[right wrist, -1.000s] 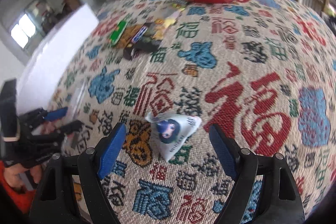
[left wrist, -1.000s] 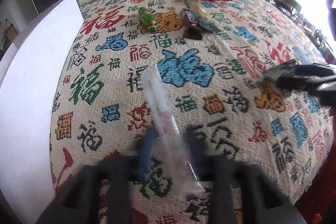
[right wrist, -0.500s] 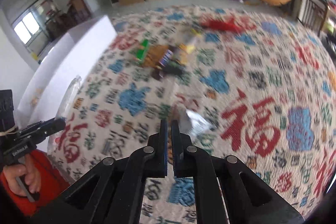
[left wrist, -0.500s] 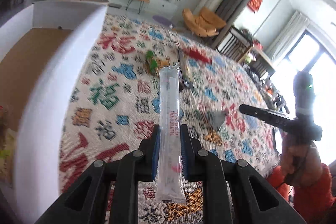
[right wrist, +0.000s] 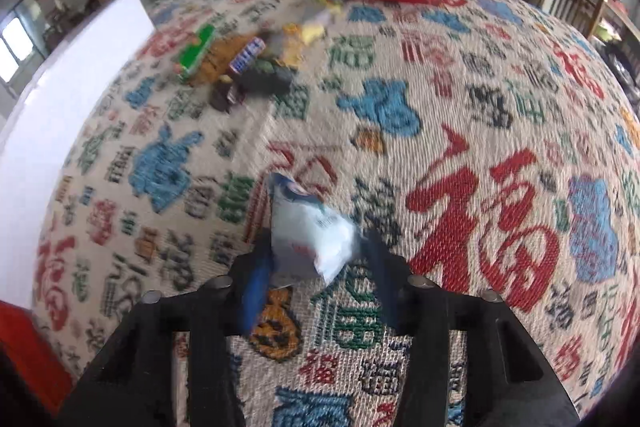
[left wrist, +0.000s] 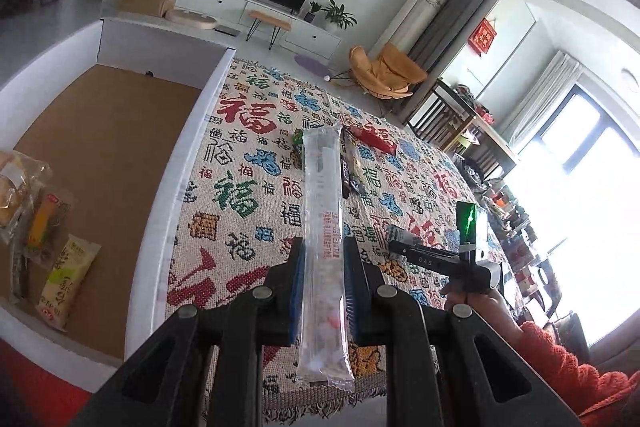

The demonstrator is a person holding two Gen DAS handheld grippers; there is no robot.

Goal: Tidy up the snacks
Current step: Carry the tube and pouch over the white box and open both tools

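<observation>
Gripping a long clear plastic snack tube near its lower end, left tool risked letting it pivot or slip. Right tool, closed on a white-blue pouch, looked blurred; could drop short of white cardboard box.

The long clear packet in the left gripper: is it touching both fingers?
Touching. In the left wrist view the long clear packet stands upright with the blue pads of the left gripper pressed against both its sides, no gap visible.

We see daylight overexposing the window in the left wrist view. We note motion blur across the right wrist view; fisheye distortion bends both pictures' edges.
</observation>
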